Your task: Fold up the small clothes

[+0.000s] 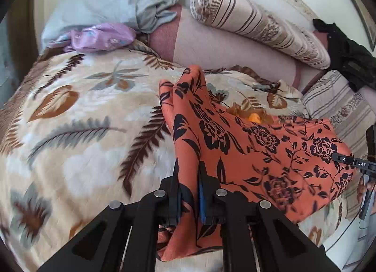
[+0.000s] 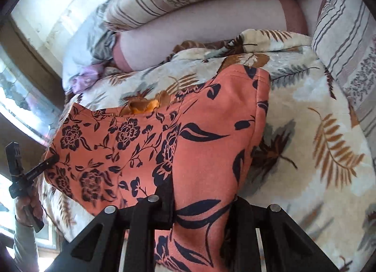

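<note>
An orange garment with black flower print (image 1: 270, 154) lies on the leaf-patterned blanket (image 1: 82, 119). My left gripper (image 1: 189, 178) is shut on one edge of it; a fold of cloth runs up between the fingers. In the right wrist view the same garment (image 2: 188, 142) drapes over my right gripper (image 2: 202, 204), which is shut on its near edge; the right finger is mostly covered by cloth. The right gripper also shows at the right edge of the left wrist view (image 1: 362, 164). The left gripper shows at the left of the right wrist view (image 2: 47, 161), touching the garment's corner.
A grey-blue pillow (image 1: 112, 1) and a purple cloth (image 1: 101, 37) lie at the back left. Striped floral bolsters (image 1: 258, 20) and a pink bolster (image 1: 235, 56) line the back. A dark garment (image 1: 347, 56) sits at the far right. A window (image 2: 21, 98) is at the left.
</note>
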A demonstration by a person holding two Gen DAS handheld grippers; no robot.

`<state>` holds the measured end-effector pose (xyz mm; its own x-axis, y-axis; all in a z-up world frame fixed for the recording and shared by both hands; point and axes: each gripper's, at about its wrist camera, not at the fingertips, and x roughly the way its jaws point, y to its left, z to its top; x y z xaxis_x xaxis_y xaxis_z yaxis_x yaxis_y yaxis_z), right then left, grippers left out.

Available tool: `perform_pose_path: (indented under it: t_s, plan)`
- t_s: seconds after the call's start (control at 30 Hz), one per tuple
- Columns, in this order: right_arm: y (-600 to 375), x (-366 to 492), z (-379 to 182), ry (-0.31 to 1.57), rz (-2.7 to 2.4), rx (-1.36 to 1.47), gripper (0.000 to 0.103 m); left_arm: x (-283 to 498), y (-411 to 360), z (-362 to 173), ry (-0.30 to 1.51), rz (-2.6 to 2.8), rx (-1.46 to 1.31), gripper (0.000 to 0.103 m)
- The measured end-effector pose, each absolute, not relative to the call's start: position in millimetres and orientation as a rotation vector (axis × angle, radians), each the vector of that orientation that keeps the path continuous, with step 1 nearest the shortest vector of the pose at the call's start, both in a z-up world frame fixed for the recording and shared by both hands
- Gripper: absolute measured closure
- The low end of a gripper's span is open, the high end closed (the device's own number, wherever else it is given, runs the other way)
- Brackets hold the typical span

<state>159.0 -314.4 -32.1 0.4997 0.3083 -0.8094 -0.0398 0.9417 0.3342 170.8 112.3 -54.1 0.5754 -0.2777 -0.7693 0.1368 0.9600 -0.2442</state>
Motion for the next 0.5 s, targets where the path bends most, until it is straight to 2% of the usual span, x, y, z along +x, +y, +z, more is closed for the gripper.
perform_pose_path:
  t_s: [0.07, 0.1, 0.13, 0.17, 0.2, 0.23, 0.27, 0.3, 0.33, 0.5]
  plan:
    - [-319.3, 125.6, -36.7, 1.052, 0.246, 0.329, 0.079, 131.8, 121.6, -65.0, 0.954, -0.239, -0.197, 0.086]
    - [-322.5, 107.8, -50.3, 1.075, 0.256, 0.362, 0.072, 109.5, 126.7, -84.4, 0.985, -0.226, -0.218, 0.084]
    - [-321.6, 97.6, -68.0, 1.094, 0.256, 0.383, 0.067, 98.9, 130.7, -101.2, 1.008, -0.218, -0.226, 0.074]
    - [-325.7, 82.8, -93.6, 1.124, 0.258, 0.404, 0.035, 84.7, 133.5, -133.3, 1.067, -0.192, -0.216, 0.055]
    - [-331.6, 68.8, -126.8, 1.184, 0.231, 0.434, 0.008, 76.8, 136.7, -162.5, 1.155, -0.149, -0.194, 0.05]
    - [-338.9, 53.5, -155.8, 1.243, 0.157, 0.462, 0.009, 60.6, 141.8, -164.1, 1.064, -0.174, -0.22, 0.048]
    - [-344.6, 36.8, -160.7, 1.163, 0.169, 0.493, 0.011, 49.9, 144.1, -156.4, 1.003, -0.177, -0.217, 0.043]
    - [-347.6, 19.8, -150.8, 1.05, 0.186, 0.497, 0.011, 46.0, 145.0, -150.3, 1.023, -0.138, -0.189, 0.037]
    - [-351.7, 9.0, -145.5, 1.04, 0.164, 0.527, 0.011, 46.2, 147.2, -144.3, 1.04, -0.114, -0.18, 0.034]
    - [-378.6, 5.1, -132.4, 1.003, 0.069, 0.599, 0.011, 75.9, 149.3, -117.1, 0.977, -0.121, -0.143, 0.034]
